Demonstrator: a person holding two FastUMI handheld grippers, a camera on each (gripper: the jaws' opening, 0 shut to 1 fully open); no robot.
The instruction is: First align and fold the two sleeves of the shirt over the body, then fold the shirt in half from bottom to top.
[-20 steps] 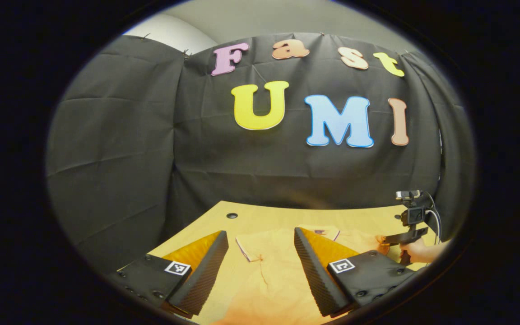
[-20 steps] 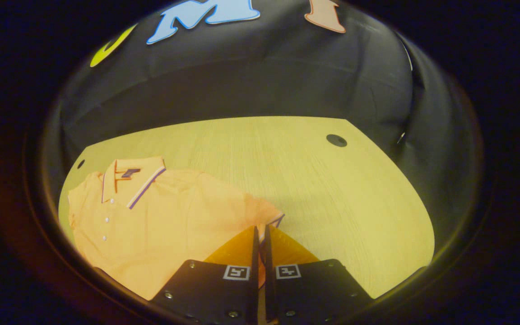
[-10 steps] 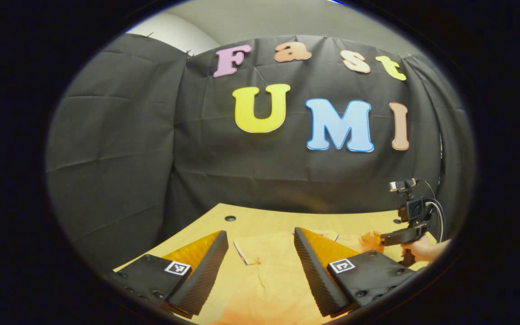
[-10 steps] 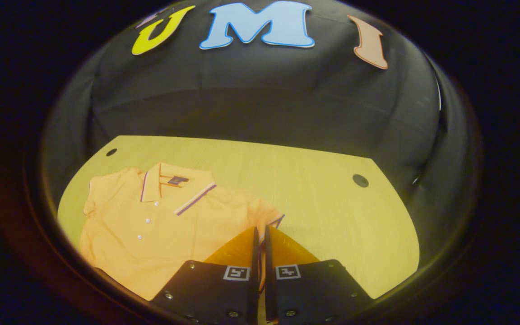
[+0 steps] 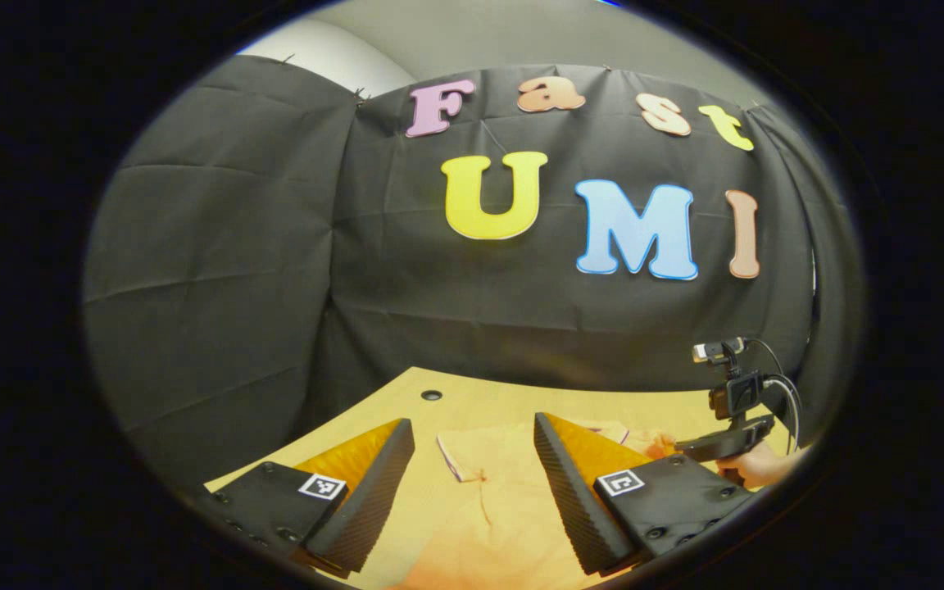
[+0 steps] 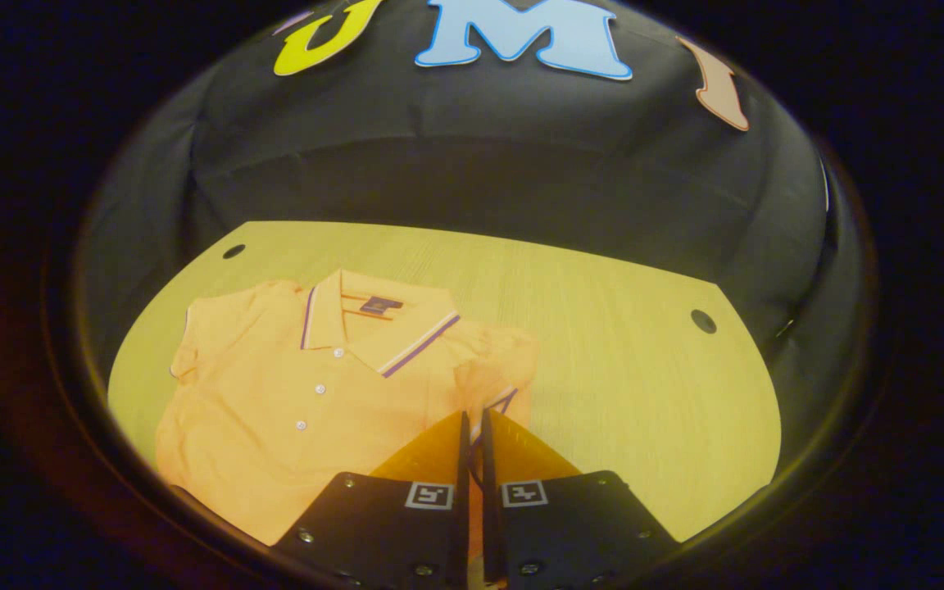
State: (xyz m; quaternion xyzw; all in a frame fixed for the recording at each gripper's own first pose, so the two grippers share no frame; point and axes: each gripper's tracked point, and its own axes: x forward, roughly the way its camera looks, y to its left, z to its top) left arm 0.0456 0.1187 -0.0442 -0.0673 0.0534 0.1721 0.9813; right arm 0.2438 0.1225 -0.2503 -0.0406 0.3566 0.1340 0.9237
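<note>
Right gripper view, bottom centre: your right tool point(image 6: 473, 426) is clenched on the striped sleeve cuff point(image 6: 498, 401), which is lifted over the shirt's point(image 6: 292, 410) body. Beyond it, the shirt lies front up across the lower left of the tabletop point(image 6: 603, 344), collar point(image 6: 378, 319) toward the wall. Left gripper view, bottom: your left tool point(image 5: 472, 447) is released, fingers spread above the other sleeve point(image 5: 464, 455); your right tool shows at lower right.

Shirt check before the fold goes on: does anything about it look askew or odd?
Only the sleeve pinched in the right gripper: it is bunched and lifted toward the shirt body, mid-fold. The rest lies flat, collar neat.
</note>
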